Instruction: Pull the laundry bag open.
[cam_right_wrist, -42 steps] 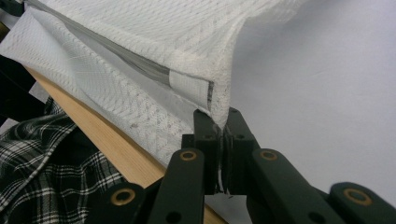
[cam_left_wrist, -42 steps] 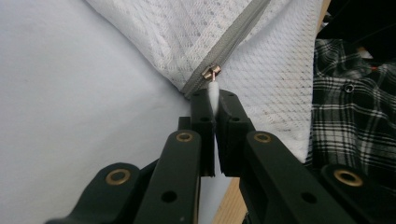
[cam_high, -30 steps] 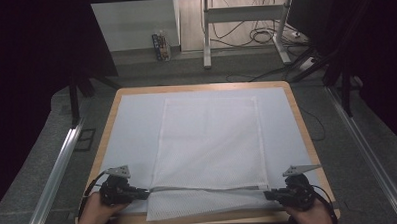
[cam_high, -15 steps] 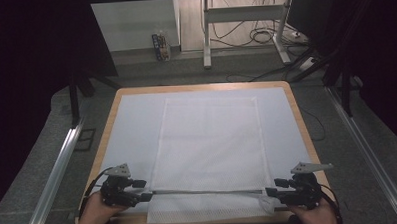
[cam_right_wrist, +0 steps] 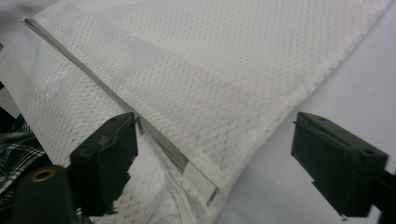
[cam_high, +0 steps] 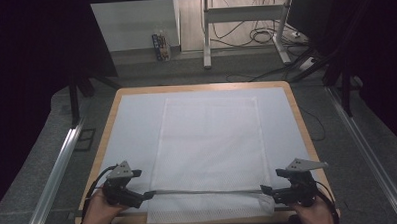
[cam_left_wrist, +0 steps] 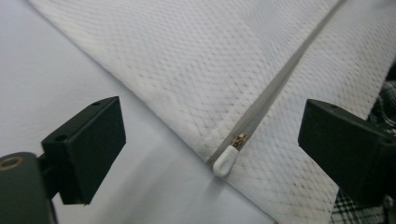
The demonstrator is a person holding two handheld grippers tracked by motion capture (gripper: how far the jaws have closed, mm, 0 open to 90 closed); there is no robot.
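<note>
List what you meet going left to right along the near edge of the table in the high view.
Left gripper, jaws open → grey zipper line across the white mesh laundry bag → right gripper, jaws open, all on the white-covered wooden table.

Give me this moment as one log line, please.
white mesh zip bag: flat on table | left gripper: just opened beside zip pull | right gripper: just opened

1. One white mesh bag (cam_high: 210, 151) lay flat on the table.
2. One grey zipper (cam_high: 207, 192) ran across the bag near its front edge, with one white zipper pull (cam_left_wrist: 225, 161) at its end.
3. One wooden-edged table (cam_high: 297, 113) carried one pale cover sheet (cam_high: 132, 124).
4. Two hand-held grippers were present: the left gripper (cam_high: 150, 195) and the right gripper (cam_high: 263, 191), each with two black jaws.
</note>
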